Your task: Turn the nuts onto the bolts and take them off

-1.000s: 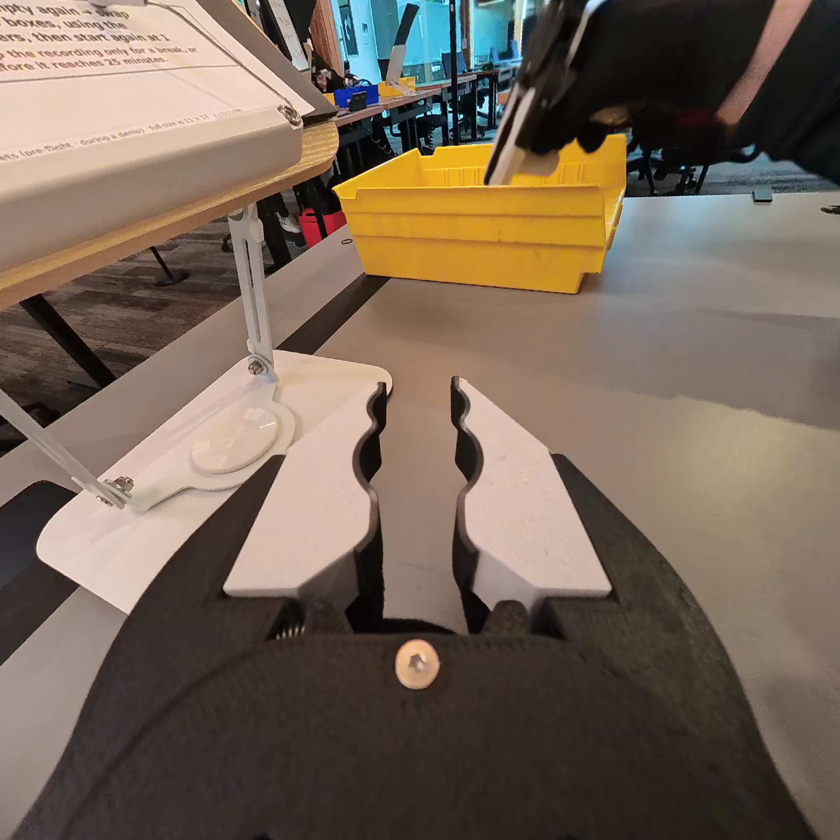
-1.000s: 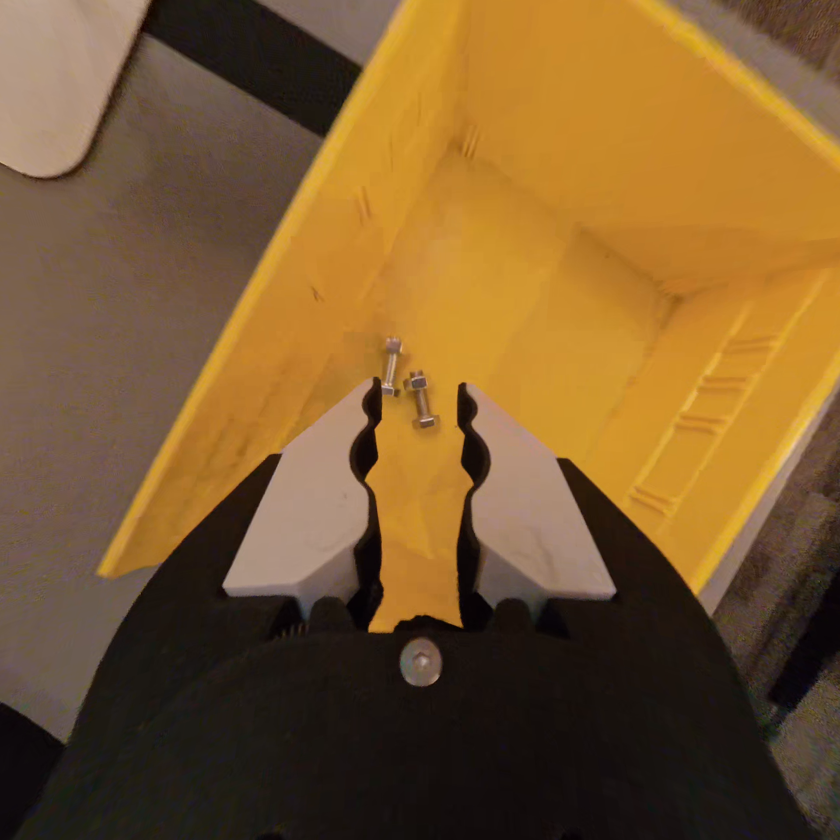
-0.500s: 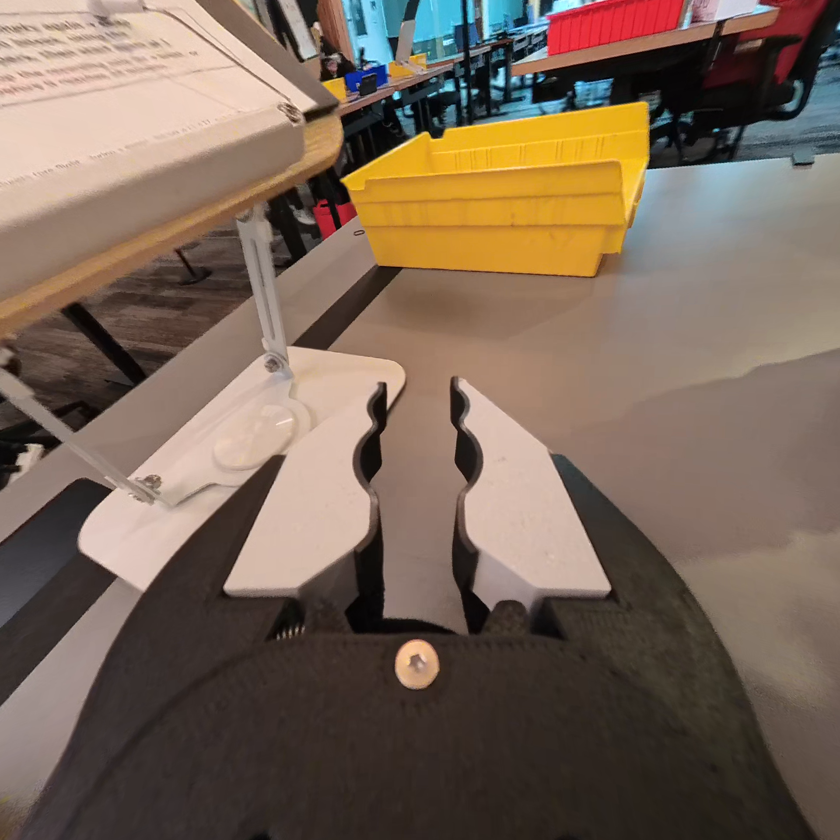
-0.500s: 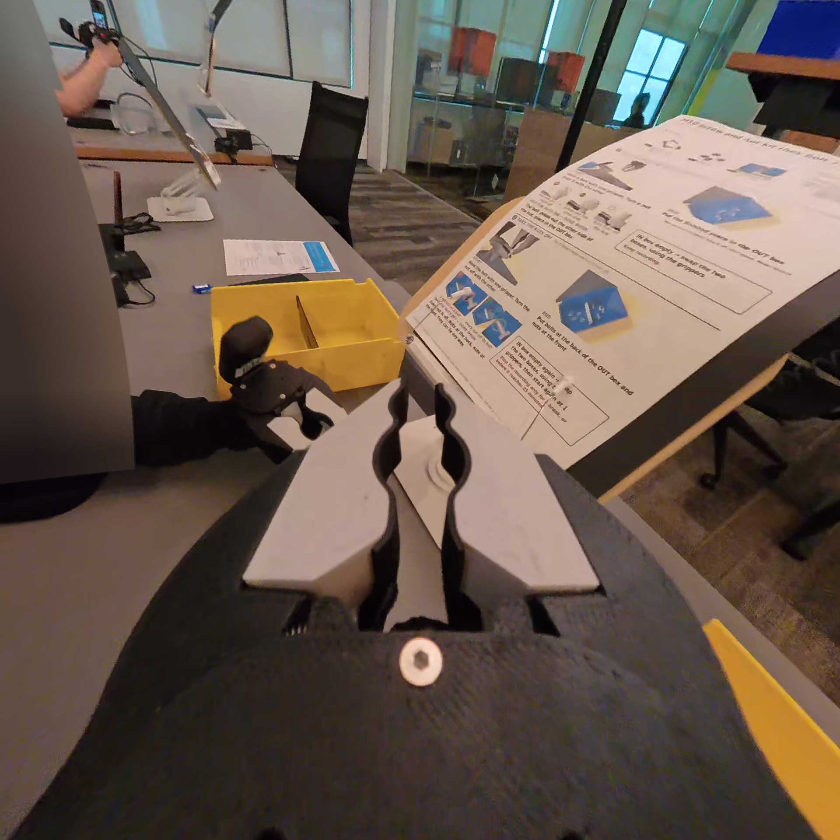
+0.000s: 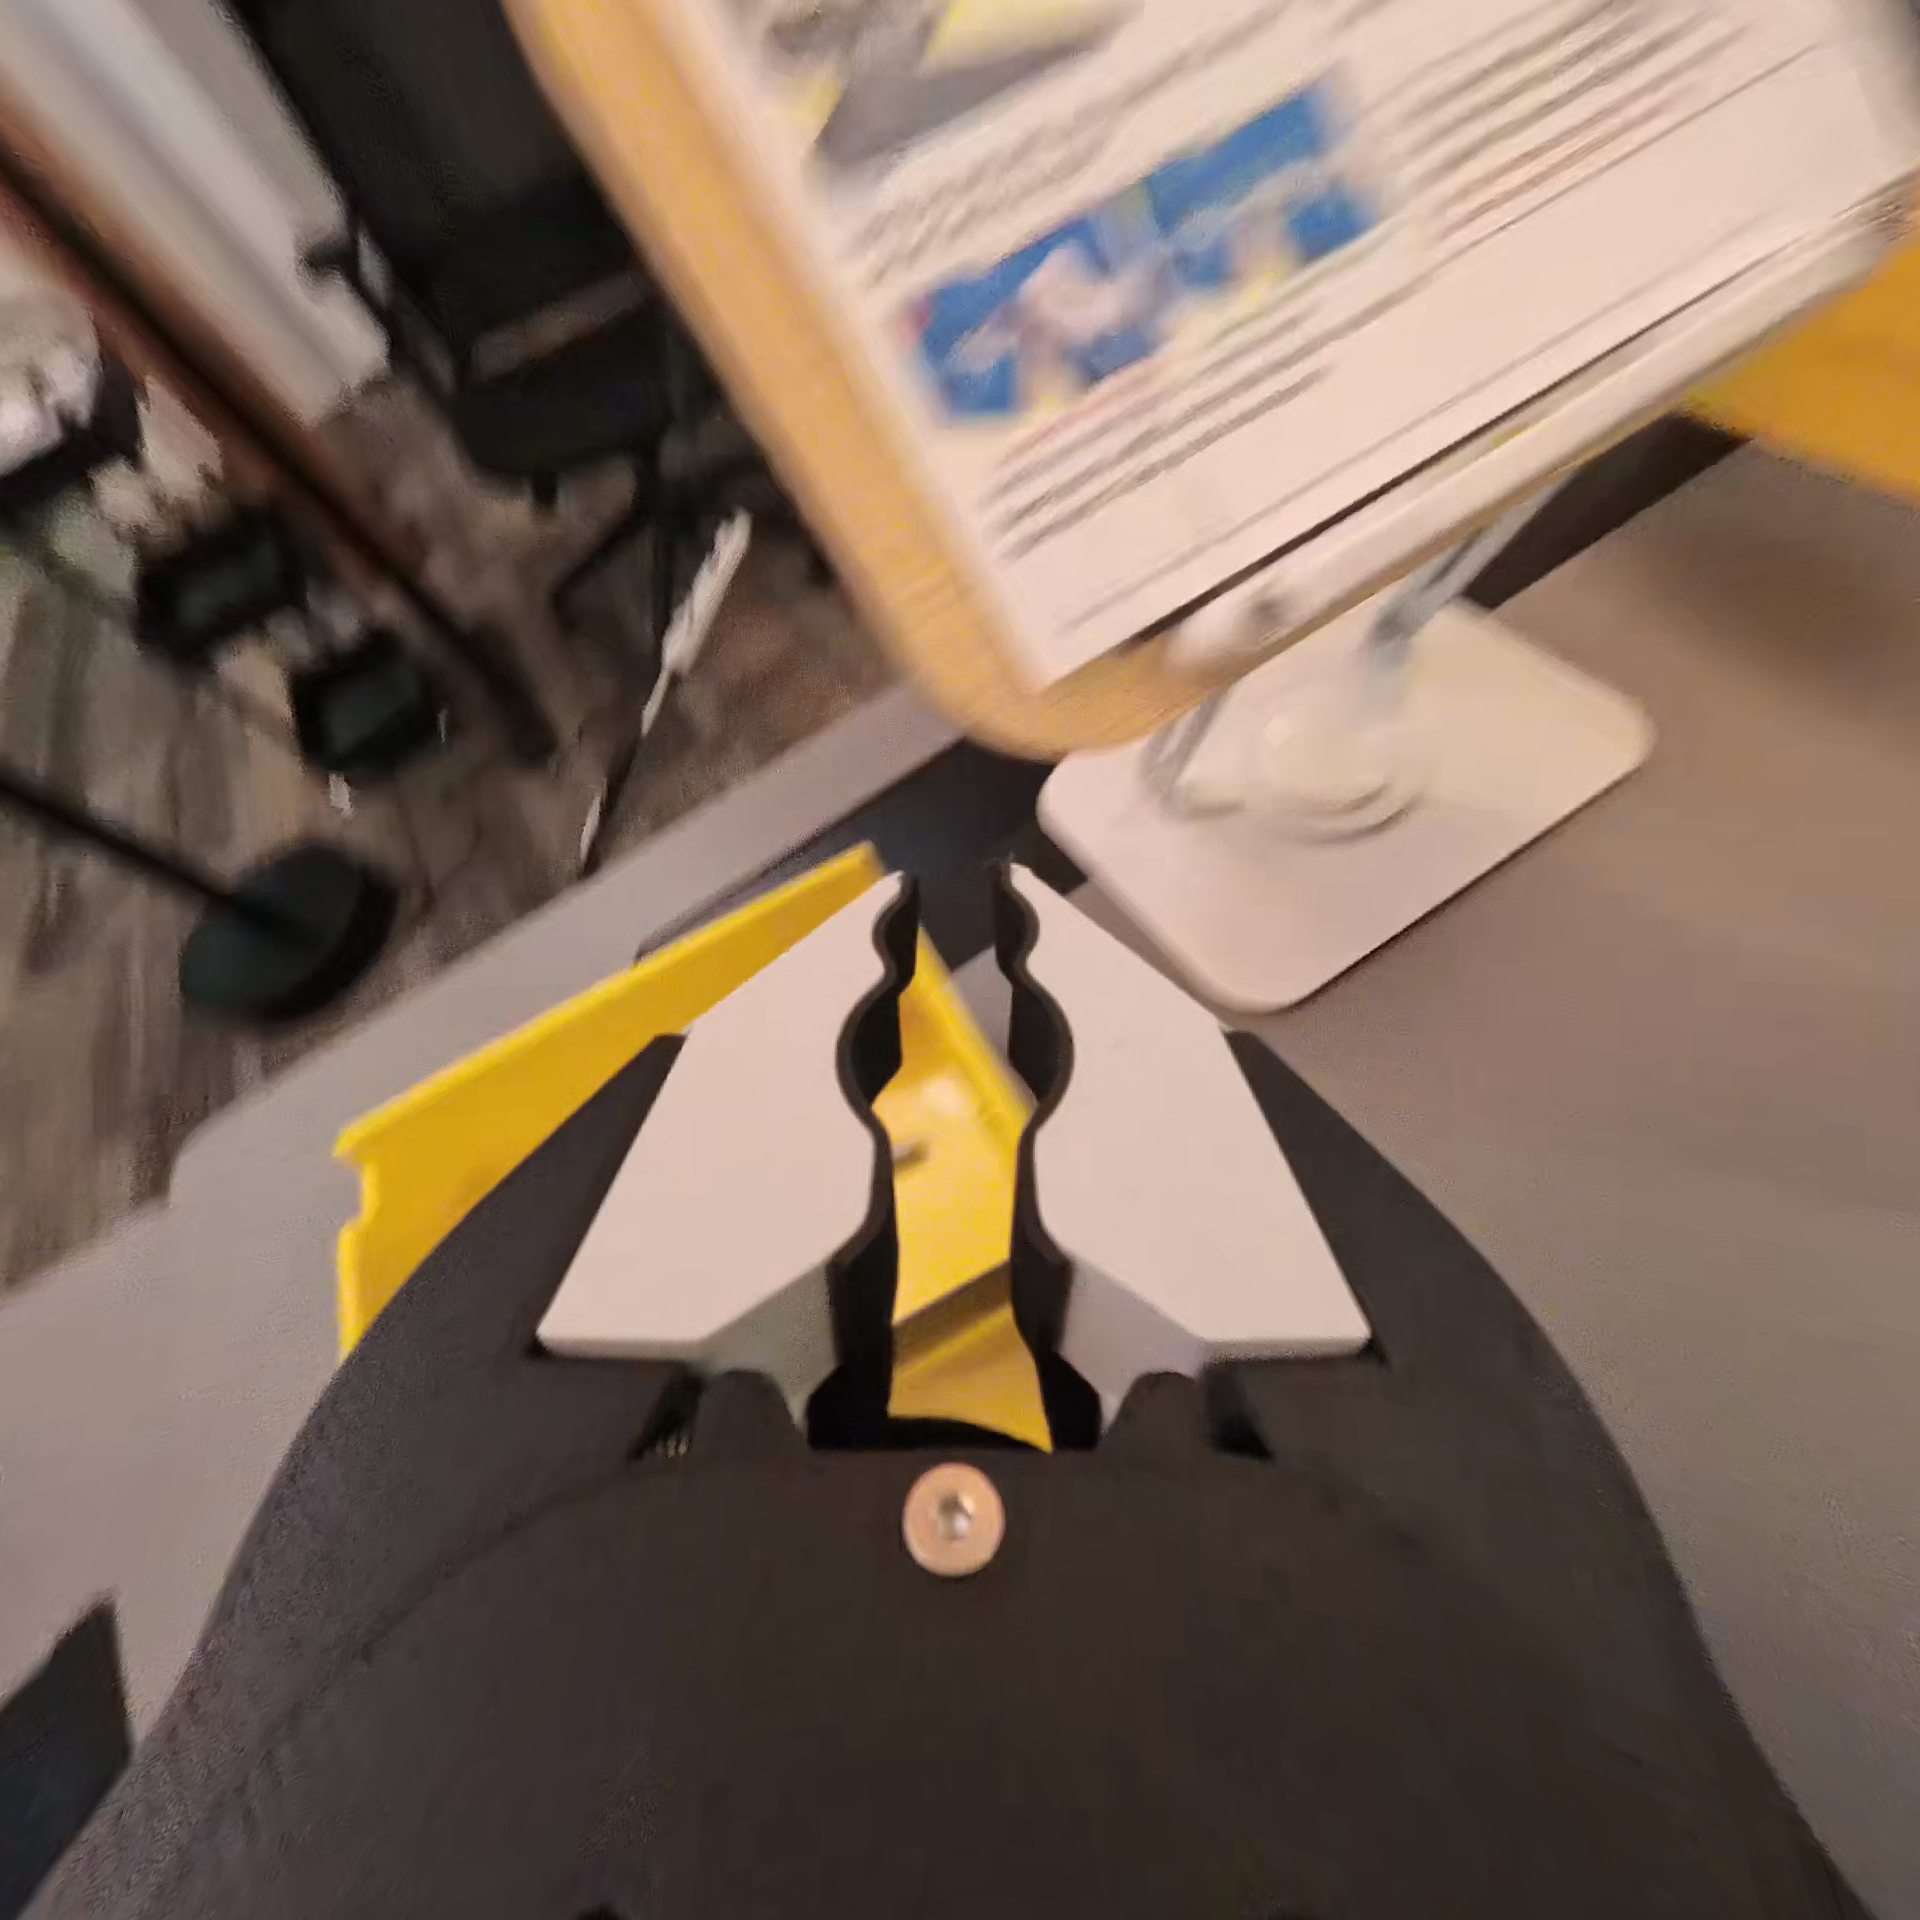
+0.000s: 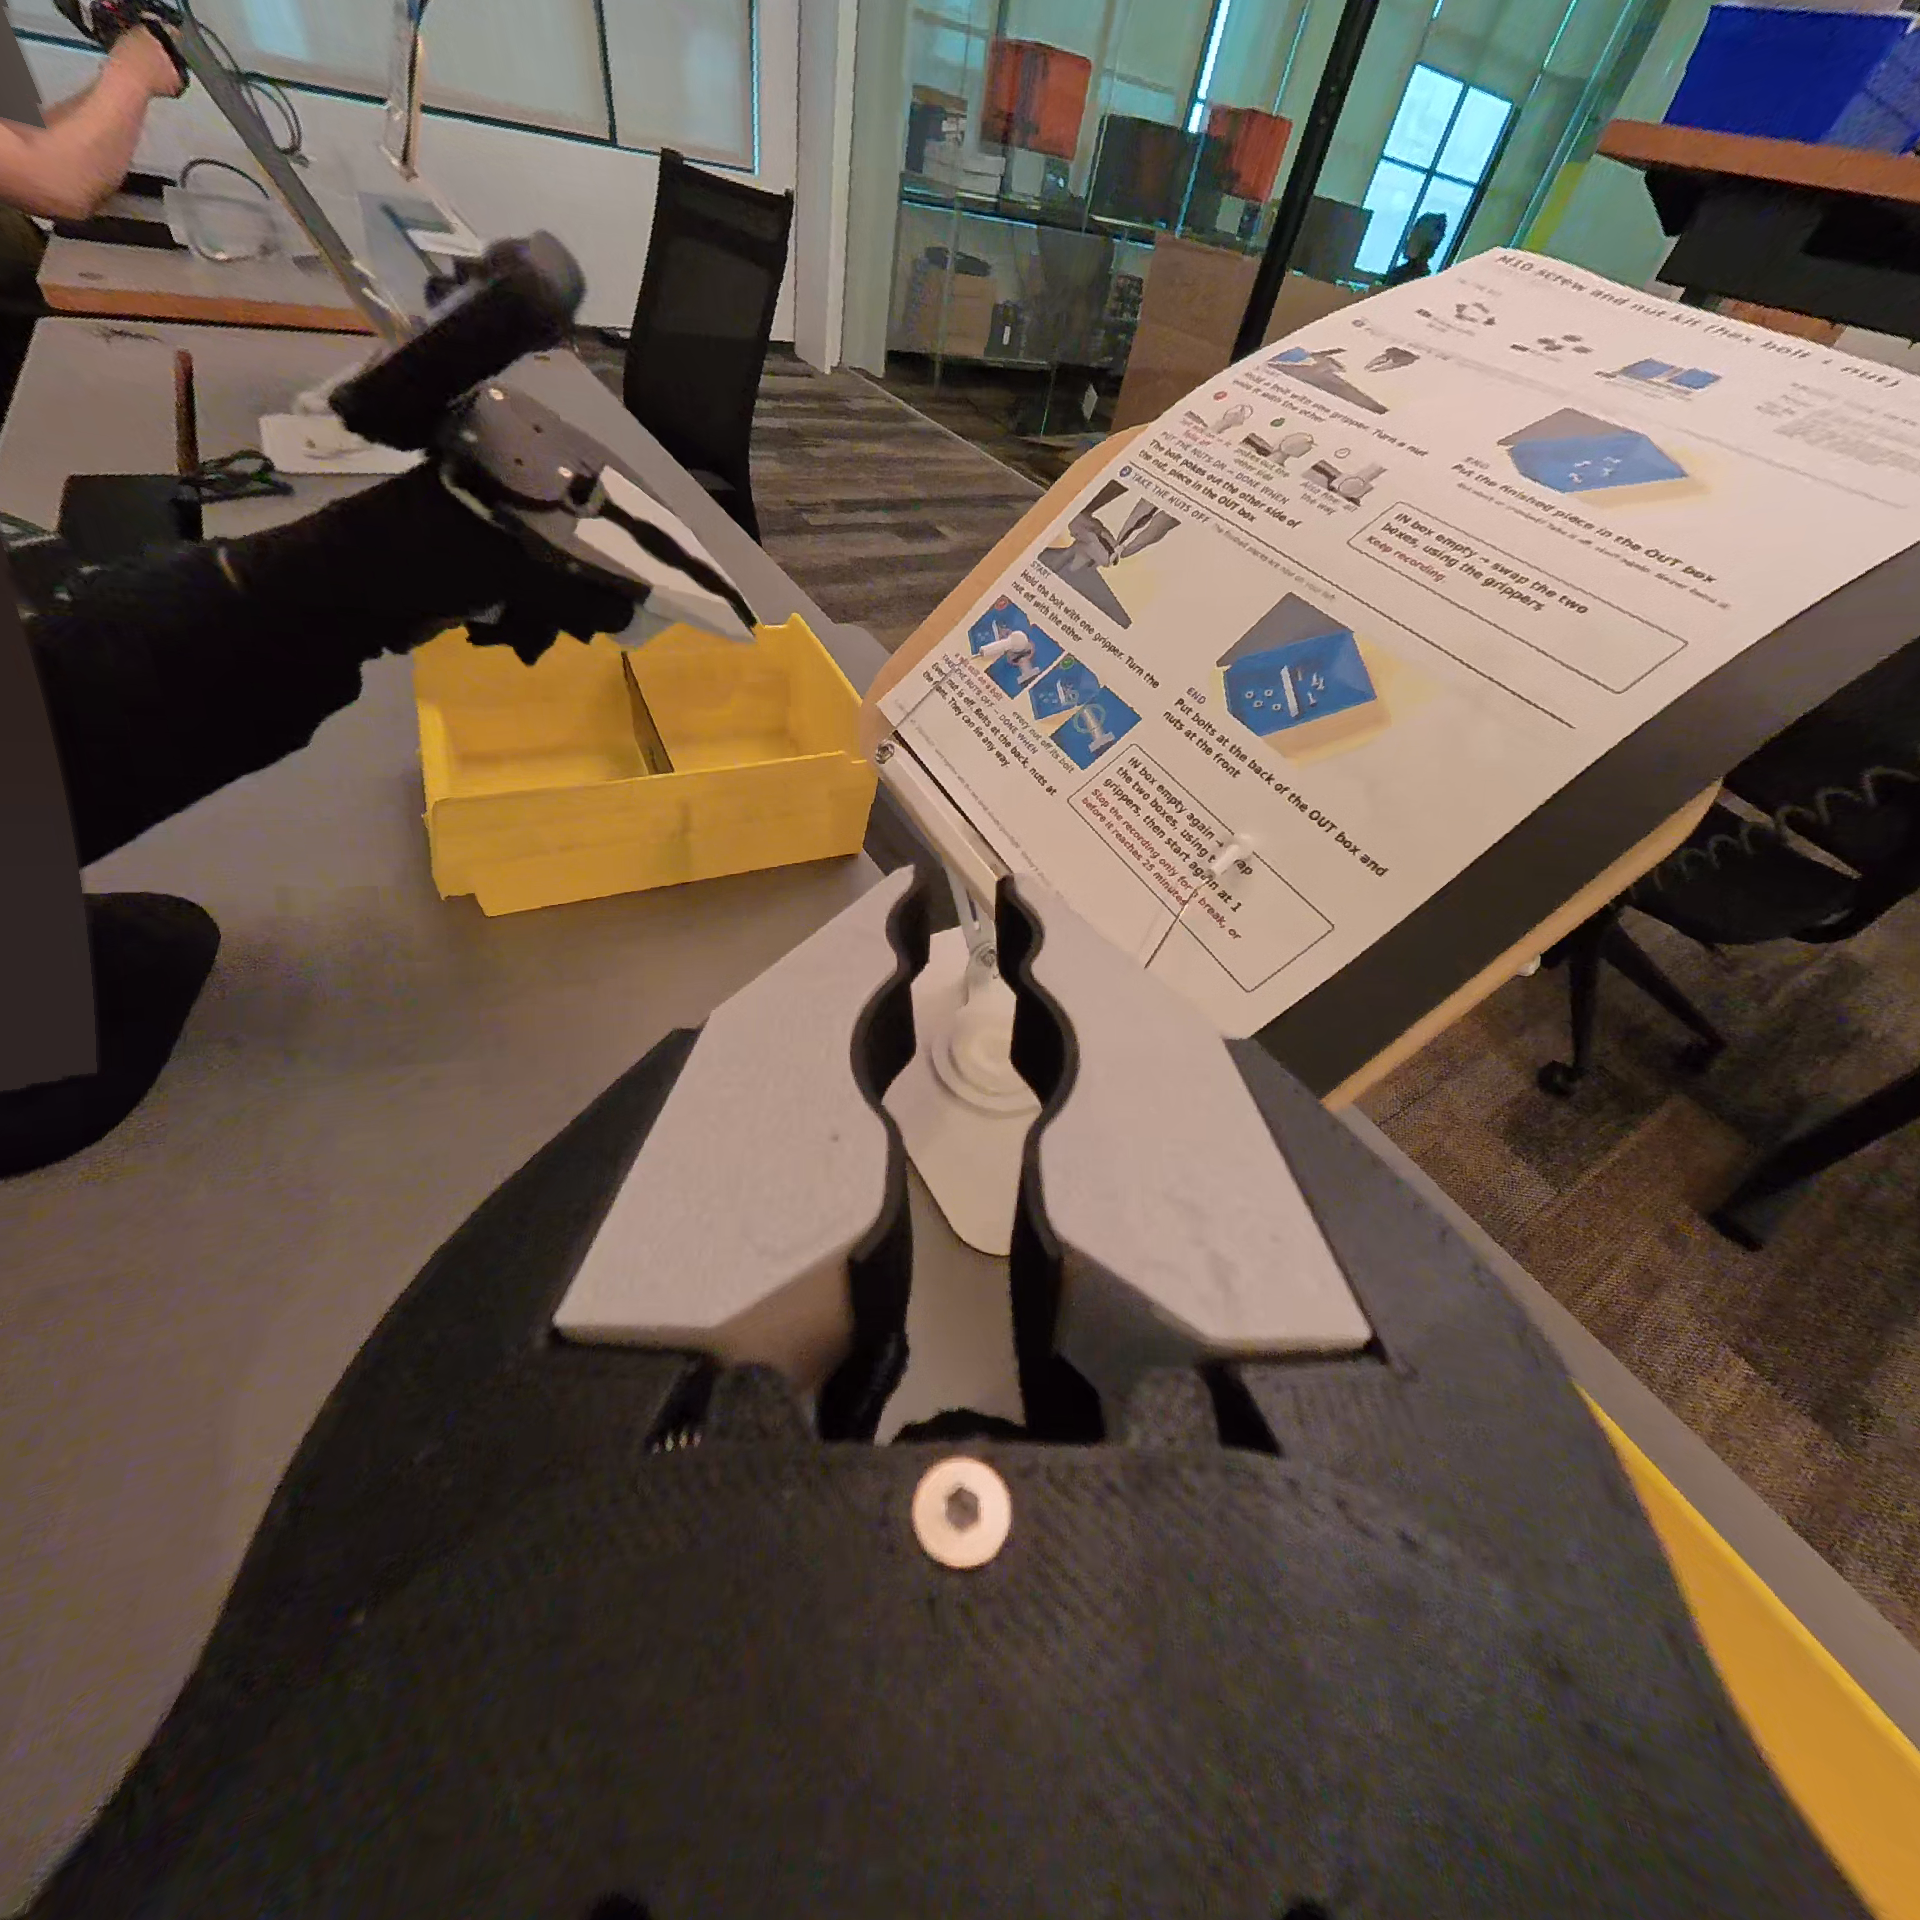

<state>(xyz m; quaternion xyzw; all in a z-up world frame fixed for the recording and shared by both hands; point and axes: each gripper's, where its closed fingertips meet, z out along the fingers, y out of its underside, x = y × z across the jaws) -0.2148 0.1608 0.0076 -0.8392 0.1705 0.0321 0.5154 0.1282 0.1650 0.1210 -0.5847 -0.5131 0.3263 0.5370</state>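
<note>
Two grippers, both empty with fingers parted: the left gripper (image 6: 691,592) hangs over the divided yellow bin (image 6: 644,821), the right gripper (image 6: 961,904) faces the instruction board (image 6: 1455,644). No bolt shows clearly; next comes fetching one.

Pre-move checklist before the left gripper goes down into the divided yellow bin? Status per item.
1. Left gripper empty, jaws apart: ok.
2. Right gripper empty, jaws apart: ok.
3. Left gripper above the divided yellow bin, not touching it: ok, per the right wrist view.
4. Bolt or nut to pick in that bin: cannot tell. The left wrist view is motion-blurred. Only a small pale speck shows between the jaws.
5. Instruction board clear of the bin opening: ok, it stands beside the bin.
6. Right gripper out of the way: ok, it is apart from the bin and points at the white stand base.
</note>
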